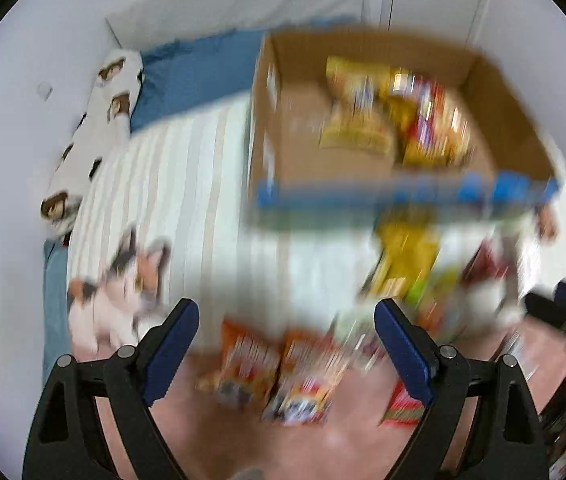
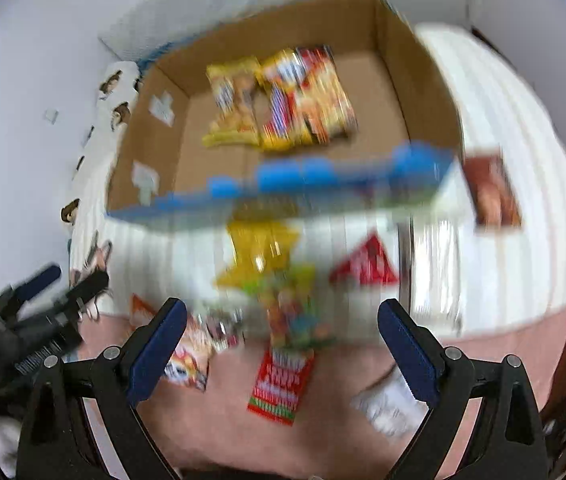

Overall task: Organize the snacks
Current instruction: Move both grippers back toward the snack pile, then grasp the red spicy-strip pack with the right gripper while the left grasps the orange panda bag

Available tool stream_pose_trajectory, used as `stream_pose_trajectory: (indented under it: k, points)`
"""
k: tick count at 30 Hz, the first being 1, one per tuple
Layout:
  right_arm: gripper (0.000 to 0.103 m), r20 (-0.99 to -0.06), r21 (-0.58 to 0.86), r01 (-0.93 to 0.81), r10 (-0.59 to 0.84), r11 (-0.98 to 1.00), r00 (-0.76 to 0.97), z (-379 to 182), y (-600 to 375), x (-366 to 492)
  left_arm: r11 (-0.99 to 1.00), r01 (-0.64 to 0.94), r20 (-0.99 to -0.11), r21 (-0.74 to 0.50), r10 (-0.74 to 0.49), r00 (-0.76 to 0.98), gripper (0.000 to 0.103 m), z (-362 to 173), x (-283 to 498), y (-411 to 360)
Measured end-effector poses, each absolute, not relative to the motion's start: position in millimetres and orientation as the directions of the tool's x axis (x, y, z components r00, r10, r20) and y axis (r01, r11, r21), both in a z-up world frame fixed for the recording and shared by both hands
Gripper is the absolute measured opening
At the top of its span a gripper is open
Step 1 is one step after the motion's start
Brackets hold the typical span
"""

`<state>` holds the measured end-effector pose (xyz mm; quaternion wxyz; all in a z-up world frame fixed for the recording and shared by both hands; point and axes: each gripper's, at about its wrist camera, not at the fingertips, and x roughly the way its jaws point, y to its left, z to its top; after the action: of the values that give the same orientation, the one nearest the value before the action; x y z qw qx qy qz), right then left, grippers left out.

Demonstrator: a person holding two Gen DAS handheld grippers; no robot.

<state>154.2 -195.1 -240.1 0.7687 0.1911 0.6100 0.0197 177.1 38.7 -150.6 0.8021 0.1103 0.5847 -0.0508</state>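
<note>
On the bed, loose snack packets (image 2: 279,384) just beyond both spread, empty grippers (image 1: 287,320) (image 2: 283,320), cardboard box (image 2: 419,92) farther off.

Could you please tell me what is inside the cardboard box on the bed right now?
The cardboard box holds a few yellow and red snack packets lying against its far wall. Blur hides their labels, and its blue-printed near wall covers the nearest floor strip.

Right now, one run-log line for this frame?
left tongs: open, empty | right tongs: open, empty | cardboard box: some snack packs inside | others loose on bed | view: blurred
</note>
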Motion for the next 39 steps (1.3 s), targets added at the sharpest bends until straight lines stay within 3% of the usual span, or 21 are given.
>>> stream_pose_trajectory:
  k: [10,13,15,19,22,27,29,34,35,37,39]
  points:
    - [0.098,-0.945,0.326,0.239,0.31,0.915,0.103,-319.6,-177.1,116.9,0.911,0.355,-0.977,0.207,0.178,0.115,0.089,-271.0,139.9,15.9]
    - [0.098,-0.953,0.301,0.251,0.297,0.92,0.057,-344.1,-161.9,113.4,0.908,0.357,-0.974,0.221,0.187,0.128,0.057,-278.7,142.8,8.0]
    - [0.097,-0.952,0.302,0.277,0.303,0.912,0.041,-360.5,-154.6,112.0,0.932,0.313,-0.983,0.18,0.157,0.098,0.053,-281.9,146.9,12.7]
    - [0.093,-0.956,0.281,0.335,0.291,0.899,0.021,-385.6,-147.9,111.3,0.989,0.147,-1.0,0.03,0.03,0.002,0.052,-287.8,146.7,46.9]
    - [0.093,-0.977,0.209,0.272,0.213,0.939,0.016,-390.7,-132.8,109.7,0.998,0.02,-0.996,-0.067,-0.066,-0.053,0.052,-295.3,134.7,72.7]
    - [0.057,-0.994,0.109,0.12,0.108,0.987,0.017,-389.3,-115.9,99.9,0.999,0.024,-0.998,-0.047,-0.046,-0.044,0.052,-305.5,112.5,75.5]
    - [0.055,-0.995,0.103,0.06,0.103,0.993,-0.004,-387.4,-114.5,91.6,0.998,0.054,-0.999,-0.027,-0.025,-0.03,0.054,-306.0,106.4,69.3]
    - [0.054,-0.996,0.065,-0.05,0.061,0.997,-0.071,-386.9,-117.6,65.3,0.987,0.156,-0.999,0.039,0.04,-0.007,0.059,-311.7,93.7,41.9]
    - [0.054,-0.995,0.069,-0.045,0.065,0.997,-0.079,-387.5,-119.8,62.1,0.984,0.172,-0.999,0.043,0.046,-0.014,0.066,-314.8,94.0,35.0]
    - [0.06,-0.991,0.105,0.01,0.106,0.994,-0.082,-389.5,-127.0,60.8,0.976,0.211,-0.997,0.064,0.072,-0.034,0.069,-324.4,94.1,22.9]
    - [0.072,-0.987,0.133,0.063,0.138,0.989,-0.078,-390.4,-136.8,64.1,0.966,0.238,-0.994,0.098,0.104,-0.016,0.071,-327.9,92.0,14.7]
